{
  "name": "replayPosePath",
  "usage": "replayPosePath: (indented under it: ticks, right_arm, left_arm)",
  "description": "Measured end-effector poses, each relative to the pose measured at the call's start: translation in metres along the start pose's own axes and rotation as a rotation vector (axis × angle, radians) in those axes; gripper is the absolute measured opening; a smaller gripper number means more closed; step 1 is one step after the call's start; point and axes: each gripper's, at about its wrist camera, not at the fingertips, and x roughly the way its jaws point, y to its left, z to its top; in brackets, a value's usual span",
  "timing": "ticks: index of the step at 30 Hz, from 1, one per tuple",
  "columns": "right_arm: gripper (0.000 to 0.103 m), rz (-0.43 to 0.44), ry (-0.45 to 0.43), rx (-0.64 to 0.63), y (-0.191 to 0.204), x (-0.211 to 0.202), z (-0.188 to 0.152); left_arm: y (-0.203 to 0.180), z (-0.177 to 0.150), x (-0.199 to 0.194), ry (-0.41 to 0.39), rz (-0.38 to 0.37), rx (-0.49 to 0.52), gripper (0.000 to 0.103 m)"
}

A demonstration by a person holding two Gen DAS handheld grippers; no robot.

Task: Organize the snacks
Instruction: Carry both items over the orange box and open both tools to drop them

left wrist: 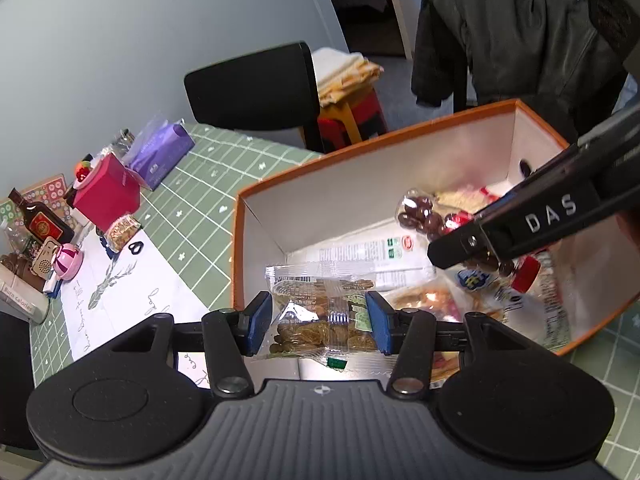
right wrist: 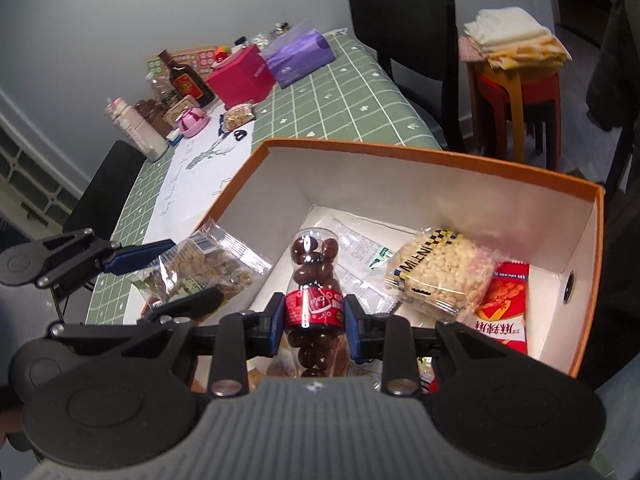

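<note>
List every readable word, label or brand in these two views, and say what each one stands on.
"DAS": on the right claw, seen from the left wrist.
"MiLENi": on the puffed-snack bag in the orange box.
"Burn calories": on the pale container at the table's far end.
Chinese characters, unreadable to me: red packet.
Too small or blurred: the chocolate bottle label, the cookie pack print, the dark bottle label.

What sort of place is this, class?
Probably a home dining area: a table under a green checked cloth, a black chair beside it, and a jacket draped nearby.
</note>
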Motion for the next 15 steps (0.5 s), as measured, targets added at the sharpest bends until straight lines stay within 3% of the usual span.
replayPosePath:
  ticks: [7, 15]
  right_arm:
    - [0.029, -0.003, 0.049, 0.111, -0.011, 0.025, 0.005]
    - [0.030, -0.030, 0.091, 0.134, -0.010, 0.044, 0.006]
  left_arm:
    - [-0.004, 0.002, 0.023, 0.079, 0.009, 0.044, 0.058]
    - [0.001, 0.000, 0.037, 0.130, 0.001, 0.044, 0.059]
